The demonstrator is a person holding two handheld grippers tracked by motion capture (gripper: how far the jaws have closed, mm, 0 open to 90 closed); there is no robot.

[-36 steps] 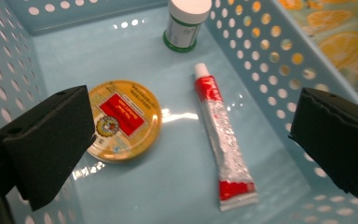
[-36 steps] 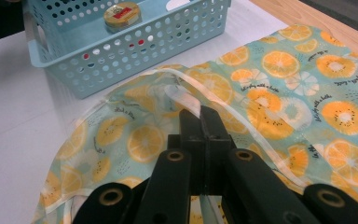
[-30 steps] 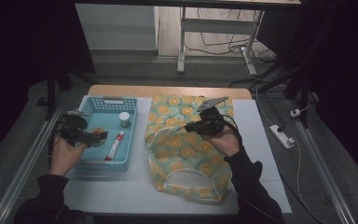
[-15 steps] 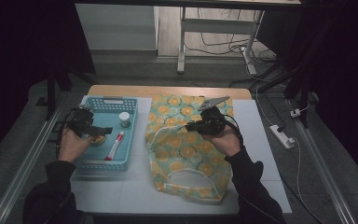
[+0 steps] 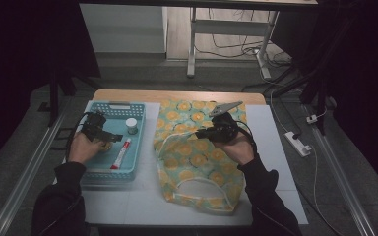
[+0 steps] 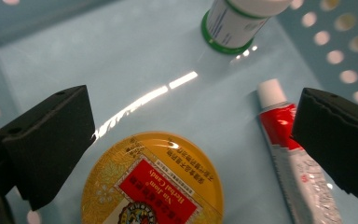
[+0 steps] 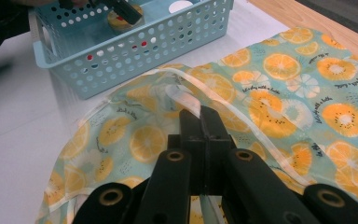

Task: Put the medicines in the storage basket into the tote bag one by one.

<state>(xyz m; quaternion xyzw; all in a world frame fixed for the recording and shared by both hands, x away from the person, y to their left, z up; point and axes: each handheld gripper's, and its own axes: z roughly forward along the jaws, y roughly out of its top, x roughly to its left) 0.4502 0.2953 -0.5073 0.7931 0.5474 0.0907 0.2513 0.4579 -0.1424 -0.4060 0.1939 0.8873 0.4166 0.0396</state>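
Note:
My left gripper (image 5: 109,139) (image 6: 193,116) hangs open low inside the light blue basket (image 5: 113,105). Its jaws stand on either side of a round yellow candy tin (image 6: 154,182) (image 5: 106,146) without touching it. A red and white tube (image 6: 289,154) (image 5: 120,153) lies just right of the tin, and a white bottle with a green band (image 6: 237,18) (image 5: 131,126) stands farther back. My right gripper (image 5: 202,132) (image 7: 199,116) is shut on the white-trimmed rim of the orange-print bag (image 5: 197,162) (image 7: 307,107) and holds that rim raised off the table.
The basket (image 7: 135,51) sits on the white mat at the left, its perforated wall close to the bag's edge. The bag spreads across the table's middle towards the front. A power strip (image 5: 298,143) lies on the floor at the right.
My left gripper has moved right and down into the basket, and now hangs over the yellow tin. The right gripper and the bag have stayed put.

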